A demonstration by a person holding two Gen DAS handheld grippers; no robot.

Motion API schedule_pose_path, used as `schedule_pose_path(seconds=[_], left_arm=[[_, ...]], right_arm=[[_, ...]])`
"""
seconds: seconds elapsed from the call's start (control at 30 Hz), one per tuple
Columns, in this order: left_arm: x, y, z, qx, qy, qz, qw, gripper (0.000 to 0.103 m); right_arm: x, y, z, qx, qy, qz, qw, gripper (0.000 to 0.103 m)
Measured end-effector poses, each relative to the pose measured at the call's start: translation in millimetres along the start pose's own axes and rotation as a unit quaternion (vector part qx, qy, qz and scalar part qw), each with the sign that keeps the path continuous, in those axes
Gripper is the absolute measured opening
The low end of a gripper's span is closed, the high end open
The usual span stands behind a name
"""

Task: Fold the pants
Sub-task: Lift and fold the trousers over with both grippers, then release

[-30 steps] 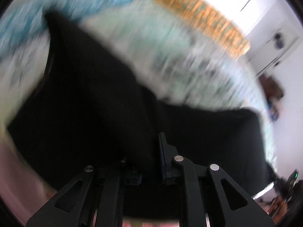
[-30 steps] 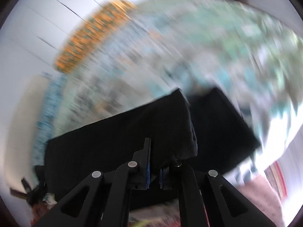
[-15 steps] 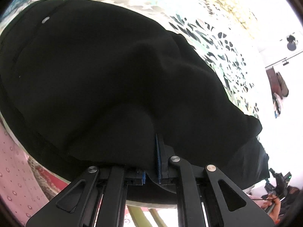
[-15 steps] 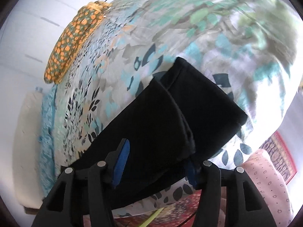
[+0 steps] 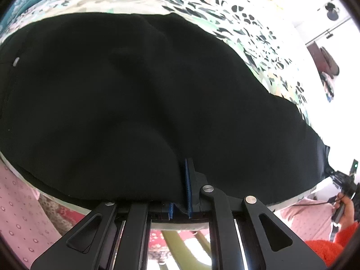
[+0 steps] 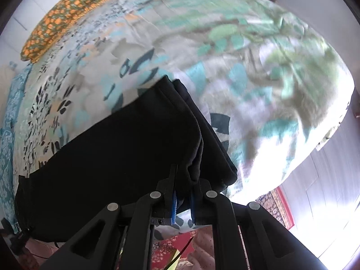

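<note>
1. My left gripper [image 5: 180, 193] is clamped narrow on a bunched edge of the black pants [image 5: 135, 94]; the cloth rises in a soft hump just beyond the blue pads, so I judge I am pinching the near edge to carry it over for a fold.
2. My right gripper [image 6: 183, 191] has just been closing, and its jaws now pinch a stack of layers at the pants' [image 6: 126, 148] end, with cloth between the pads. I hold both ends at once so the fabric stays stretched and the fold keeps a straight line.
3. The pants lie on the bed [image 6: 247, 56], along its near edge, already doubled: in the right view two or three layer edges sit stepped one on another.
4. The fabric looks matte, thick and limp, like fleece or knit; it sags and creases where gripped.
5. The bed's sheet is thin printed cotton with teal and dark leaf shapes. Far beyond the pants, an orange-dotted pillow [image 6: 67, 15] rests at the bed's far edge.
</note>
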State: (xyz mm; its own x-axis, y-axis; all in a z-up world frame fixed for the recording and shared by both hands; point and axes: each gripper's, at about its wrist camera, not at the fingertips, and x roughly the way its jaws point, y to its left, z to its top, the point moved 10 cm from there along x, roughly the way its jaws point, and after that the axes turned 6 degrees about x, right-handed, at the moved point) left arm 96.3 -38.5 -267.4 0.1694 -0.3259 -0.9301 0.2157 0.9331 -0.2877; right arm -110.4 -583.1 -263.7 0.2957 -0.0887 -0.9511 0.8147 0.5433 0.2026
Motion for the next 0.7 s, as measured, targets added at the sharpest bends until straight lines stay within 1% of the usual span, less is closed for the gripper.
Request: schedule_pose_path(seconds=[0.1, 0.23, 0.33, 0.6, 0.7], left_arm=[[-3, -1, 1, -0.001, 0.001, -0.009, 1.0000, 0.007], [-6, 0, -4, 0.006, 0.003, -0.010, 0.9999, 0.007], [-1, 3, -2, 0.002, 0.006, -0.012, 0.9999, 0.006], [-1, 3, -18, 0.014, 0.024, 0.005, 0.9996, 0.005], [3, 5, -19, 0.015, 0.033, 0.008, 0.9993, 0.006]], right_arm=[[2, -2, 1, 0.001, 0.003, -0.007, 1.000, 0.010], [2, -1, 1, 0.006, 0.000, -0.012, 1.000, 0.010], [3, 2, 0, 0.005, -0.002, -0.017, 1.000, 0.010], [3, 3, 1, 0.010, -0.002, -0.016, 1.000, 0.010], [4, 3, 1, 0.012, -0.002, -0.017, 1.000, 0.010]])
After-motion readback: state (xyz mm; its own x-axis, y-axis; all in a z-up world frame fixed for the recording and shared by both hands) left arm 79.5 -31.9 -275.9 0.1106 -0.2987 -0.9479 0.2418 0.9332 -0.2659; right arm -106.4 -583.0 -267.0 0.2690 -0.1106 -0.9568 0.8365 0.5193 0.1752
